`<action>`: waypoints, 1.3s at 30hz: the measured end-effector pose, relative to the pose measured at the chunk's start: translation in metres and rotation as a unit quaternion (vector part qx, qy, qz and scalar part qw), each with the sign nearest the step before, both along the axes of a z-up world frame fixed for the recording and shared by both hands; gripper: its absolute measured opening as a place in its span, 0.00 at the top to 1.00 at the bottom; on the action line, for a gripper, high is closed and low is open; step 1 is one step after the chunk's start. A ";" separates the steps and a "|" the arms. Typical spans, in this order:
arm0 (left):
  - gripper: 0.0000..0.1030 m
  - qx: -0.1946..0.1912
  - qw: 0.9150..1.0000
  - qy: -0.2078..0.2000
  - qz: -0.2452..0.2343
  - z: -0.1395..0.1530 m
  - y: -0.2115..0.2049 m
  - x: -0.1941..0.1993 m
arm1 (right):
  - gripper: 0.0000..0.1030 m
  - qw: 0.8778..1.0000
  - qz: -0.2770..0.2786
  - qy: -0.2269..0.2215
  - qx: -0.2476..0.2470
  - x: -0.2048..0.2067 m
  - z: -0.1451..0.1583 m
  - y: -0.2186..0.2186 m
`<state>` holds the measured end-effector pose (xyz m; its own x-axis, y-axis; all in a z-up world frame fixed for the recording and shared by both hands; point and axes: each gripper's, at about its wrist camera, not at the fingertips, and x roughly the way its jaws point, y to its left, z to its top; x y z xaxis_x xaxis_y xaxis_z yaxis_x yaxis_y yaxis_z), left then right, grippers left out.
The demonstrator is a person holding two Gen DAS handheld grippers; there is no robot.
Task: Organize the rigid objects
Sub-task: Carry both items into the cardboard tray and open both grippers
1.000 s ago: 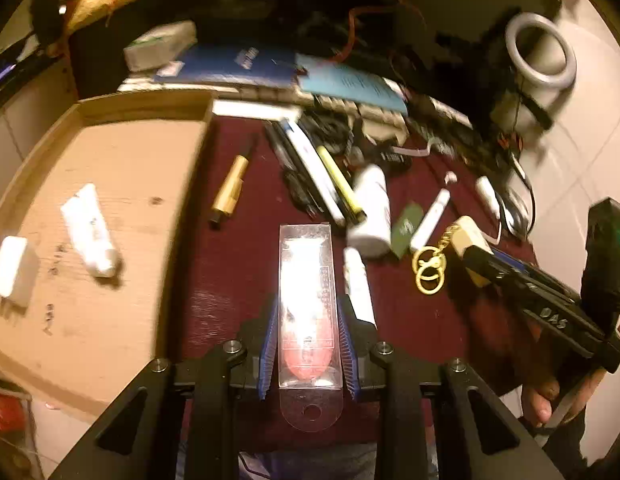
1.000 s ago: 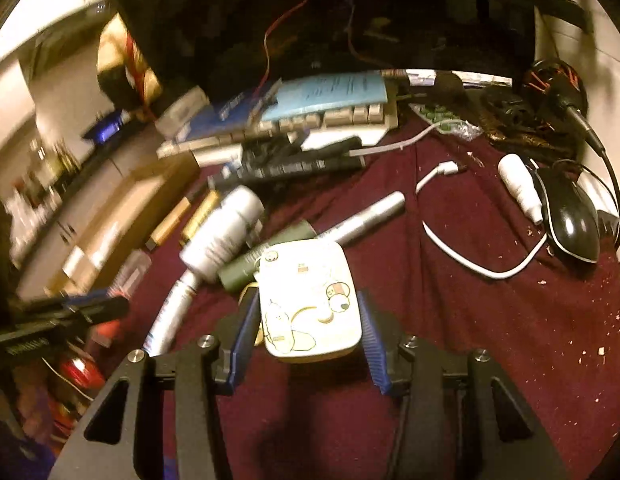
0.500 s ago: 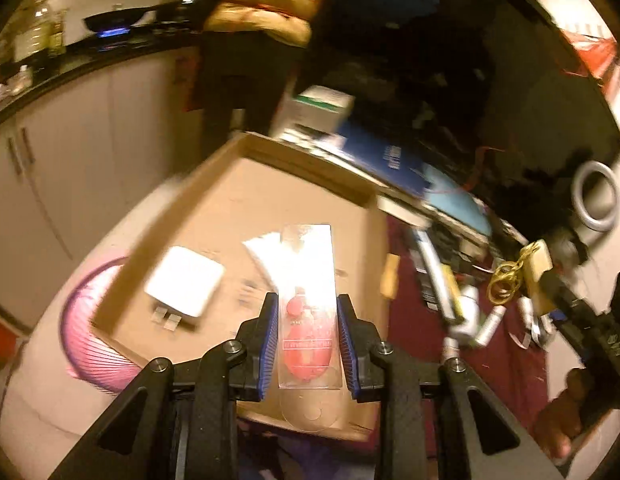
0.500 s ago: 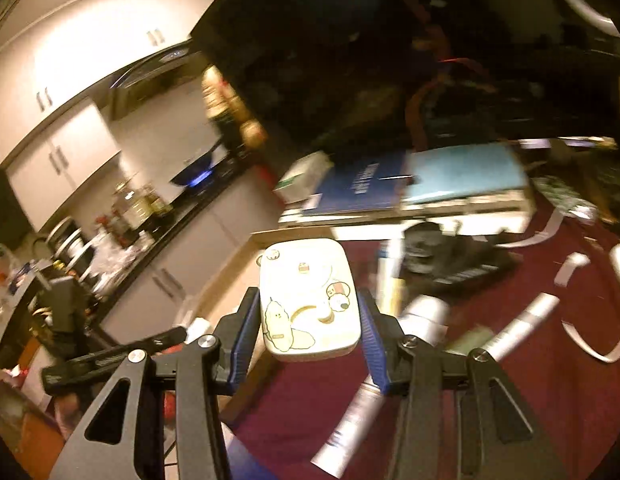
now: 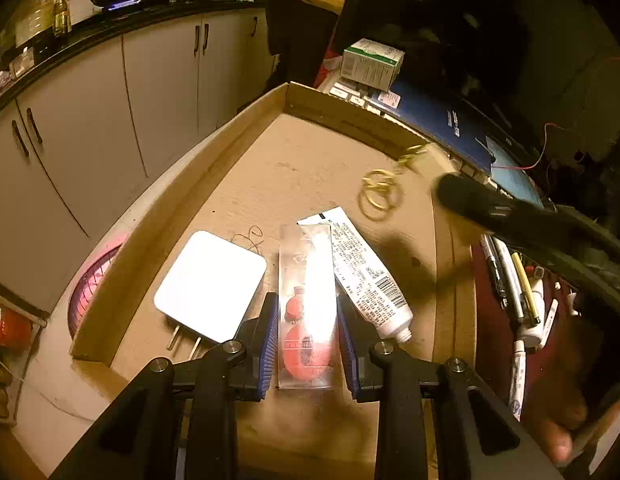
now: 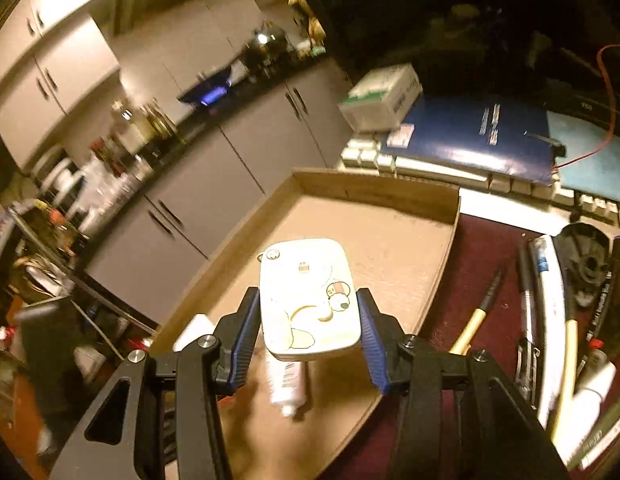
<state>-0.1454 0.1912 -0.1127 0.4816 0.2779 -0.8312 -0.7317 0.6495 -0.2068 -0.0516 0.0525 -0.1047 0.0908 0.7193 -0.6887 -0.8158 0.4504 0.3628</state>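
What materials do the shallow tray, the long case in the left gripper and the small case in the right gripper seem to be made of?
Shallow tray: brown matte cardboard, judging by its fibrous look and thin folded walls.
Long case in the left gripper: clear glossy plastic; red contents show through under a bright glare.
Small case in the right gripper: probably smooth cream plastic with printed cartoon figures; it could be coated metal.

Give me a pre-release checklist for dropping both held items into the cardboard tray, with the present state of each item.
1. Left gripper grips the clear packet: ok.
2. Right gripper grips the cartoon-print case: ok.
3. Both grippers over the cardboard tray: ok.
4. Bare tray floor under the packet: not ok; white charger and tube lie close on either side.
5. Bare floor under the case: not ok; the tube lies just below it.
6. Height above tray floor: cannot tell.
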 end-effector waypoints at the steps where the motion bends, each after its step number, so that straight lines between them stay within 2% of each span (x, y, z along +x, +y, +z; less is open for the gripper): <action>1: 0.72 0.002 1.000 0.003 -0.001 -0.001 0.000 0.001 | 0.55 1.000 -0.002 -0.003 -0.011 0.001 -0.006 0.005; 8: 0.72 0.026 0.999 0.020 -0.004 -0.006 -0.002 0.005 | 0.55 0.998 -0.007 -0.021 -0.062 0.001 -0.032 0.022; 16: 0.71 0.040 0.999 0.027 -0.013 -0.006 -0.004 0.008 | 0.54 0.994 0.005 -0.054 -0.092 -0.010 -0.040 0.032; 17: 0.69 0.041 0.999 0.027 -0.014 -0.006 -0.004 0.008 | 0.54 0.994 0.007 -0.055 -0.093 -0.011 -0.040 0.032; 19: 0.55 0.041 0.999 0.023 -0.013 -0.006 -0.006 0.008 | 0.53 0.994 0.012 -0.050 -0.092 -0.012 -0.041 0.033; 20: 0.44 0.044 0.999 0.023 -0.010 -0.006 -0.007 0.007 | 0.51 0.995 0.013 -0.045 -0.089 -0.011 -0.040 0.031; 21: 0.39 0.050 0.998 0.024 -0.006 -0.006 -0.009 0.008 | 0.49 0.996 0.012 -0.036 -0.082 -0.010 -0.038 0.028; 23: 0.39 0.066 0.997 0.027 -0.003 -0.003 -0.013 0.007 | 0.47 0.997 0.004 -0.028 -0.071 -0.008 -0.033 0.022; 30: 0.38 0.094 0.995 0.030 0.001 0.011 -0.033 0.000 | 0.46 1.000 -0.010 -0.004 -0.014 -0.008 -0.008 -0.025; 31: 0.37 0.097 0.995 0.026 0.000 0.014 -0.037 -0.002 | 0.46 1.000 -0.012 -0.002 -0.007 -0.008 -0.005 -0.034; 33: 0.26 0.099 0.995 0.010 0.001 0.020 -0.047 -0.008 | 0.45 1.000 -0.017 0.003 0.011 -0.009 0.000 -0.061; 36: 0.23 0.085 0.996 -0.022 -0.002 0.028 -0.066 -0.012 | 0.45 0.999 -0.040 0.010 0.030 -0.003 0.004 -0.109; 39: 0.23 0.058 0.996 -0.036 -0.049 0.033 -0.094 0.003 | 0.45 0.996 -0.078 0.022 0.027 0.012 0.000 -0.152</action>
<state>-0.1421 0.0975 -0.0796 0.5690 0.3193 -0.7579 -0.6495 0.7397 -0.1760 -0.0396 -0.0994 -0.1048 0.1757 0.7347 -0.6552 -0.7200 0.5498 0.4235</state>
